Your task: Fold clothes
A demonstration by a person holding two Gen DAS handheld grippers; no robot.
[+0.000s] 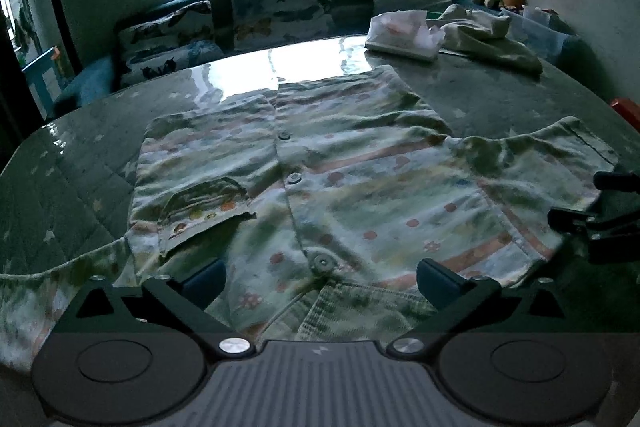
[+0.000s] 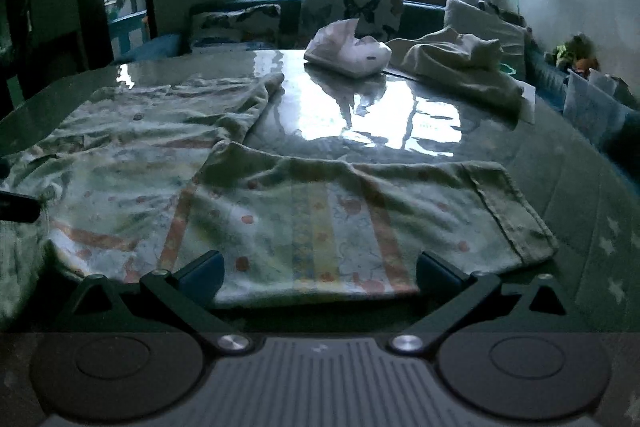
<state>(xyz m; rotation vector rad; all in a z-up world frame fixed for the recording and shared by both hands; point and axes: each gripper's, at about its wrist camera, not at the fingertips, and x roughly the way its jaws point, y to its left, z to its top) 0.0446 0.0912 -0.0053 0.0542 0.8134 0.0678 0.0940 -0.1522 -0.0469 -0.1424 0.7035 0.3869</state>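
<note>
The table [image 1: 100,131] is broad and round-cornered, its quilted star-print cover under a glossy sheet that mirrors the window. A small shirt [image 1: 360,179] lies spread front-up on the near part of it: soft, wrinkled cotton with pale stripes, red dots, a chest pocket and a row of round buttons [image 1: 295,179]. Its sleeve [image 2: 340,219] stretches flat toward the right, hem stitched. Further back sit a crumpled beige cloth [image 2: 460,67] and a tissue pack [image 2: 348,55], well apart from the shirt. The room is dim; print details blur, and the shirt's other sleeve is cut off at the frame edge. The left tongs [image 1: 320,283] gape wide over the collar, gripping nothing. The right tongs [image 2: 320,279] gape wide over the sleeve edge, likewise gripping nothing.
</note>
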